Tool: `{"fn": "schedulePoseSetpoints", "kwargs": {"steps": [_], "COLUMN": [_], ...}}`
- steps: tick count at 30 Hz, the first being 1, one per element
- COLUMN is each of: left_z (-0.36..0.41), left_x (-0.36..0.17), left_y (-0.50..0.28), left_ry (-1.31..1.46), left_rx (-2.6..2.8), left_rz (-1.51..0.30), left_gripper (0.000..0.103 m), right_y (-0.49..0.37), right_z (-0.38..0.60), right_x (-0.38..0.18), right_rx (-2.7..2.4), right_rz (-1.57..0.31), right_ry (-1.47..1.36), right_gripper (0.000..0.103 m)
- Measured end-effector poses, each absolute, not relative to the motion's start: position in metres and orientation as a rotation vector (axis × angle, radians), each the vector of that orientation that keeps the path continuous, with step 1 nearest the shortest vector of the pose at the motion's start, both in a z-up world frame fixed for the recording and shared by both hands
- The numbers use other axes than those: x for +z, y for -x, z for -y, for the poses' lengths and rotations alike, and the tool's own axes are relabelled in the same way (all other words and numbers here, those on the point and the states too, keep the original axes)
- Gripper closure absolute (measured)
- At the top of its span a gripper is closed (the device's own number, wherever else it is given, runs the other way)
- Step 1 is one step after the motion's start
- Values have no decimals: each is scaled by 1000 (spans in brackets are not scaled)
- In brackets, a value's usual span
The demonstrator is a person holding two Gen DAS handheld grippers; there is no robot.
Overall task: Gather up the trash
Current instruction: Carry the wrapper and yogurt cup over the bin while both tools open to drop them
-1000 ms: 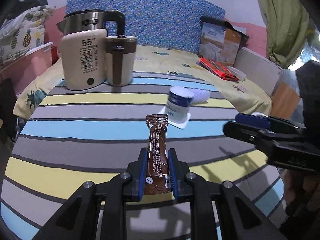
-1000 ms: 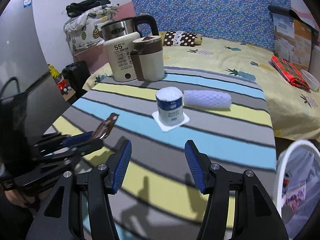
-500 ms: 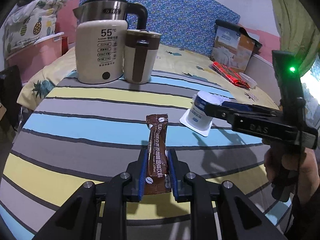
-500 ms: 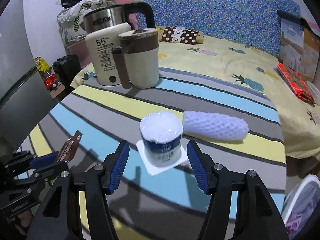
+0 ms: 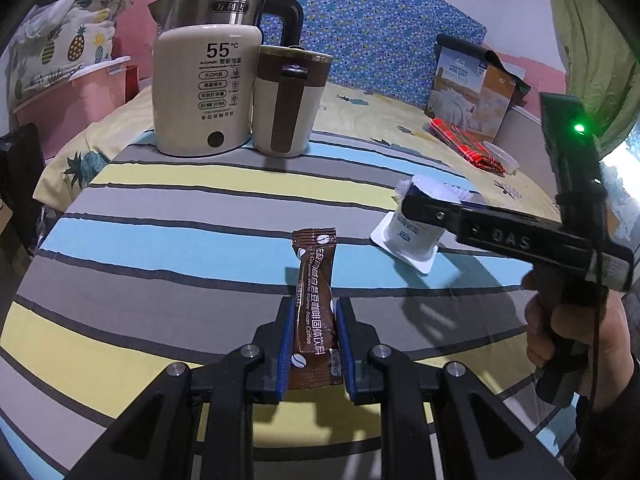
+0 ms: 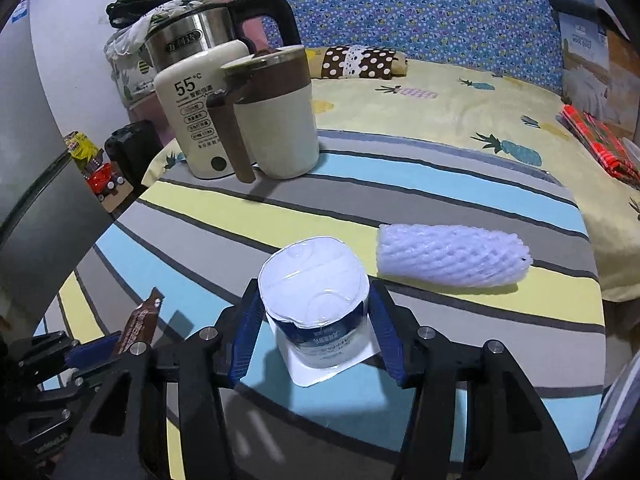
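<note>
Since the frame a second ago: right gripper (image 6: 314, 330) has advanced across the striped worktop (image 6: 420, 200) from well short of the yogurt cup (image 6: 316, 308) to straddling it. Its jaws have just been closing, with the cup between them. The blue pads sit just beside the cup wall on both sides; a thin gap seems to remain, though firm contact cannot be ruled out. Cup stands upside down on its wide rim, on the blue stripe.

Left gripper (image 5: 312, 344) is unchanged in grip: jaws narrow, clamped on the lower part of the brown coffee sachet (image 5: 314, 304), which stands upright between the pads above the worktop. Kettle (image 5: 208, 80) and mug (image 5: 286, 104) appear larger and nearer in the left view than before.

View differences:
- Left wrist view: shows the right gripper from the side, one black finger lying across the cup, the person's hand (image 5: 560, 320) on the handle, and a green light on the unit. The white foam fruit net is not seen here.
- Right wrist view: shows the foam net (image 6: 452, 256) lying on its side on the yellow stripe, just right of and behind the cup, apart from it. It also shows the left gripper at lower left with the sachet top sticking up.
- Both views: kettle and mug touching side by side at the far worktop edge, with the bed (image 6: 460, 104) behind.
</note>
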State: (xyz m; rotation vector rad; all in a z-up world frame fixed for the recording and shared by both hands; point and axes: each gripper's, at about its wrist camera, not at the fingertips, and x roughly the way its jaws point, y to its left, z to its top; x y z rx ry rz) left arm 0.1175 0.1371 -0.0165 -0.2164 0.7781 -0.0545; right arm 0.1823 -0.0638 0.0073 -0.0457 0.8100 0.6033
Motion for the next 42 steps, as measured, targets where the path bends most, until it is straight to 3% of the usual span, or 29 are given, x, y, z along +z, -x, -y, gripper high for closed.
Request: {"fn": "schedulePoseSetpoints", "kwargs": {"steps": [21,42], "left_z": [-58,94], "left_x": [3,26], "left_y": [-111,-131], "left_ry": [177,102], "left_rx": [-215,-472], "left_rz": [-732,-682], "left_gripper": [82,82], "right_y": [-126,-114], "right_z": [145,269], "right_x": [39,42], "right_rx": [557,306], "right_rz": [-731,-648], "right_ry": [-39,-126], "right_gripper": [49,49]}}
